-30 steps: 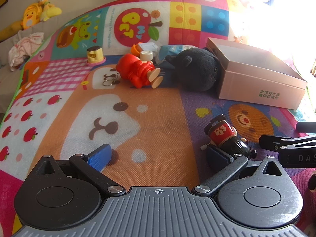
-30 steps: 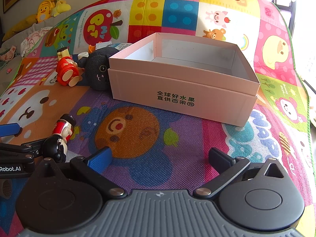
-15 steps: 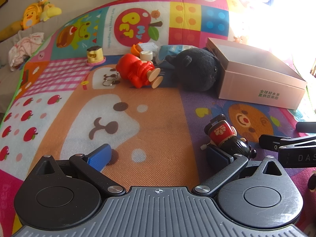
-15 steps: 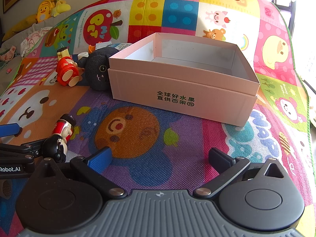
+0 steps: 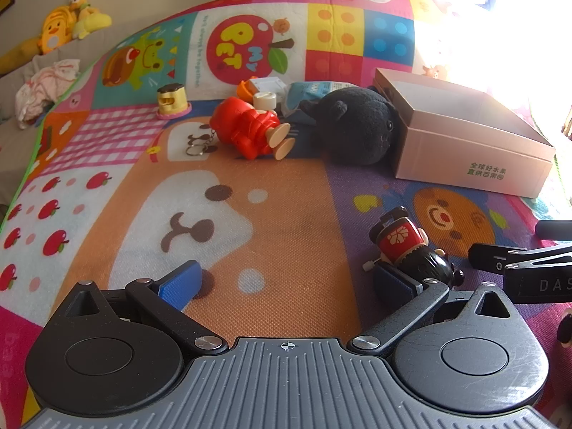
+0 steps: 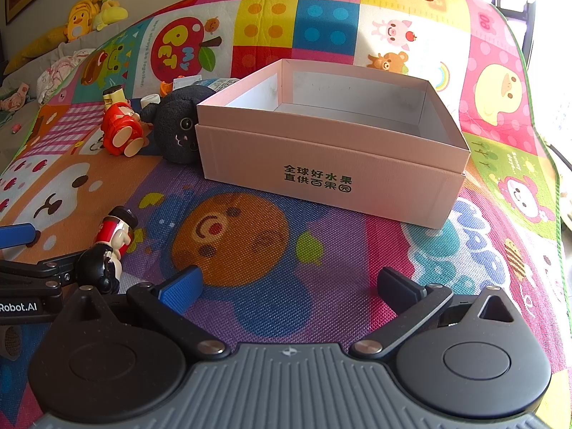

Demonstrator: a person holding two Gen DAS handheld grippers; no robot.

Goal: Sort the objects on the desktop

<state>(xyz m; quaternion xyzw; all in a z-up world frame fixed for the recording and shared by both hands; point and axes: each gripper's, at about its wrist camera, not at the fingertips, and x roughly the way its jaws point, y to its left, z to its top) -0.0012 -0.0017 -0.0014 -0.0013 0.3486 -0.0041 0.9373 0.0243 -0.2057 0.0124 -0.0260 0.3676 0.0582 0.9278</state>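
My left gripper (image 5: 286, 282) is open, low over the play mat. A small red-and-black wind-up figure (image 5: 407, 246) lies right beside its right finger; I cannot tell if they touch. It also shows in the right wrist view (image 6: 111, 243). My right gripper (image 6: 289, 286) is open and empty, in front of the open pink cardboard box (image 6: 332, 175), which looks empty inside. A black plush cat (image 5: 361, 128) leans on the box's left side. A red toy figure (image 5: 250, 128) lies beside the plush.
A yellow stamp-like toy (image 5: 171, 102), a key ring (image 5: 196, 148), a white cap (image 5: 264, 100) and a blue packet (image 5: 311, 91) lie at the back of the mat. Plush ducks (image 5: 60, 25) and cloth (image 5: 46, 85) lie off the mat, far left.
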